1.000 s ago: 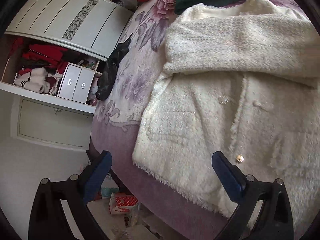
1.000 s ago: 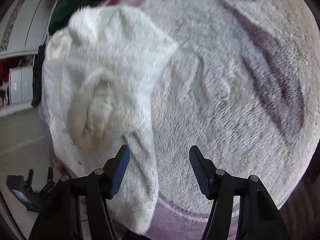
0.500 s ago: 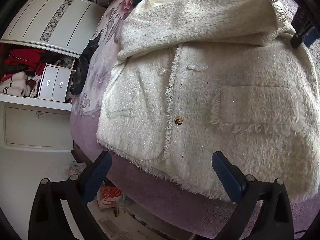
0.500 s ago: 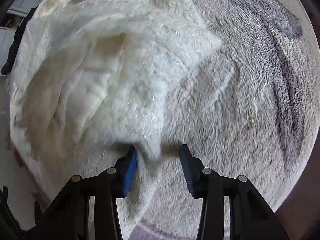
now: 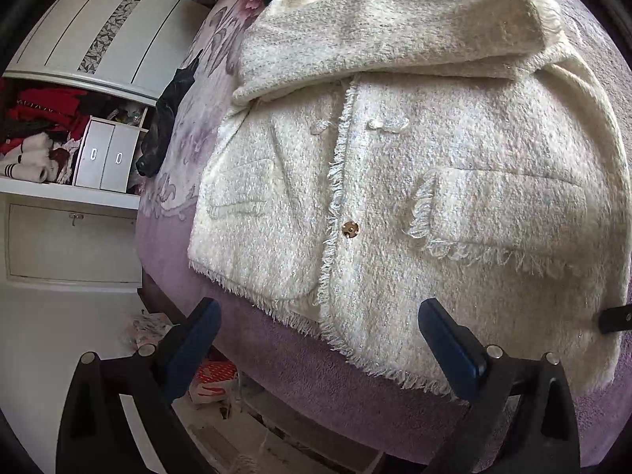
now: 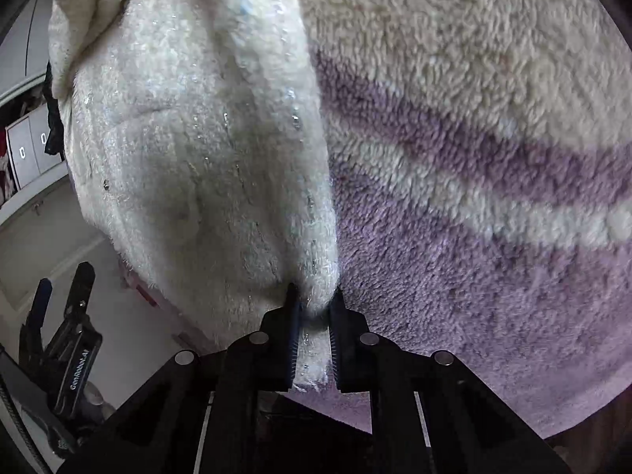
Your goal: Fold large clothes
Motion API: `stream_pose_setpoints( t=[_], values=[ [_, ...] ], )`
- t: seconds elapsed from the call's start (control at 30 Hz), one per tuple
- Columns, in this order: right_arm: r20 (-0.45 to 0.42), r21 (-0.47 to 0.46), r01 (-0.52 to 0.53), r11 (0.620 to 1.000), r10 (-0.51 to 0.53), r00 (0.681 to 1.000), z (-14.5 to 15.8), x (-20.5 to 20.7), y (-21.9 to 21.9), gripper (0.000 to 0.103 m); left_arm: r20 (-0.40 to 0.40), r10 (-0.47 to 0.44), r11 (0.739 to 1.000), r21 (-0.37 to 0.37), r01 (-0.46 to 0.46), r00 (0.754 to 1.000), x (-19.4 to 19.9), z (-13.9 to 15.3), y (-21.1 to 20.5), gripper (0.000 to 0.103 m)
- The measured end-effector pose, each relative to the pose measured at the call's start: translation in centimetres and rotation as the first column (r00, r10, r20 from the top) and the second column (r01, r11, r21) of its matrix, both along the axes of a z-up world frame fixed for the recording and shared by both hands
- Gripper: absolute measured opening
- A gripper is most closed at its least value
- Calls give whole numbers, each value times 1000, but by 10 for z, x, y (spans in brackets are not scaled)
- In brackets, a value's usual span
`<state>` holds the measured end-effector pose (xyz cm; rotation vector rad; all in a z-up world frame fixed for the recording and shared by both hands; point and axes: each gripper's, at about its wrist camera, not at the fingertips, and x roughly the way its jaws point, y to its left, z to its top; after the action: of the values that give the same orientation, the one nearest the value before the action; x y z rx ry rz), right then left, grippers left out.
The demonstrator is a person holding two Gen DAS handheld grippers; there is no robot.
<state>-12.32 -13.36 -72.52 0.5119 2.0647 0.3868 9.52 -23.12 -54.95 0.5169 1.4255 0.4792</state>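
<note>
1. The right gripper (image 6: pixel 314 308) has its jaws closing on the near corner of the one cream jacket (image 5: pixel 414 181).
2. The left gripper (image 5: pixel 316 339) hangs released just off the jacket's fringed hem.
3. The jacket lies on the purple bed (image 5: pixel 276 355), hem near the bed's edge, one sleeve folded across its top.
4. Beyond the jacket: one black garment (image 5: pixel 166 118), two drawers (image 5: pixel 104 158).

Two downward-tilted wrist fisheyes, right closer, both over the cream jacket (image 5: pixel 414 181) on the bed (image 6: pixel 493 276).
</note>
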Motion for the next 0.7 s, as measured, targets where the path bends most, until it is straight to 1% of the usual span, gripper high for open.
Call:
stream_pose_setpoints(
  t=[0.03, 0.07, 0.13, 0.17, 0.23, 0.27, 0.3, 0.37, 0.43, 0.5, 0.57, 0.6, 0.63, 0.7],
  values=[
    [11, -3, -20, 1000, 20, 1000, 9, 2, -4, 30, -1, -9, 1000, -7, 9, 1000, -1, 1, -6, 103],
    [28, -33, -40, 999, 41, 999, 20, 1, -7, 48, 0, -21, 1000, -12, 21, 1000, -3, 2, -13, 103],
    [90, -134, -60, 989, 72, 993, 44, 13, -29, 60, 6, -62, 998, -25, 62, 998, -7, 6, -33, 103],
    [116, -180, -55, 982, 76, 990, 53, 29, -43, 60, 6, -96, 995, -28, 96, 995, -9, 8, -46, 103],
    [145, -266, -20, 964, 60, 988, 70, 30, -83, 60, 2, -173, 985, -28, 173, 985, -16, 6, -79, 103],
    [151, -299, 7, 954, 39, 988, 68, 47, -93, 60, -7, -212, 977, -37, 211, 977, -20, 3, -98, 103],
    [154, -324, 39, 945, 12, 988, 74, 46, -110, 60, -17, -242, 969, -57, 241, 970, -25, -2, -116, 103],
    [149, -362, 96, 927, -44, 988, 76, 52, -143, 60, -37, -279, 956, -103, 274, 959, -33, -15, -145, 103],
    [141, -397, 143, 907, -94, 986, 78, 44, -179, 60, -76, -316, 944, -125, 305, 946, -40, -35, -171, 103],
    [135, -401, 200, 894, -159, 978, 76, 41, -197, 60, -121, -345, 935, -127, 330, 931, -44, -57, -190, 103],
    [117, -363, 268, 892, -242, 963, 72, 35, -207, 60, -154, -337, 937, -147, 315, 929, -43, -77, -198, 103],
    [112, -354, 289, 890, -266, 957, 70, 35, -208, 60, -168, -332, 940, -141, 311, 928, -42, -85, -198, 103],
    [111, -347, 298, 889, -277, 954, 68, 37, -212, 60, -177, -326, 943, -127, 307, 929, -39, -93, -197, 103],
    [124, -337, 291, 895, -264, 956, 67, 49, -219, 60, -177, -305, 950, -124, 287, 936, -30, -97, -188, 103]
  ],
)
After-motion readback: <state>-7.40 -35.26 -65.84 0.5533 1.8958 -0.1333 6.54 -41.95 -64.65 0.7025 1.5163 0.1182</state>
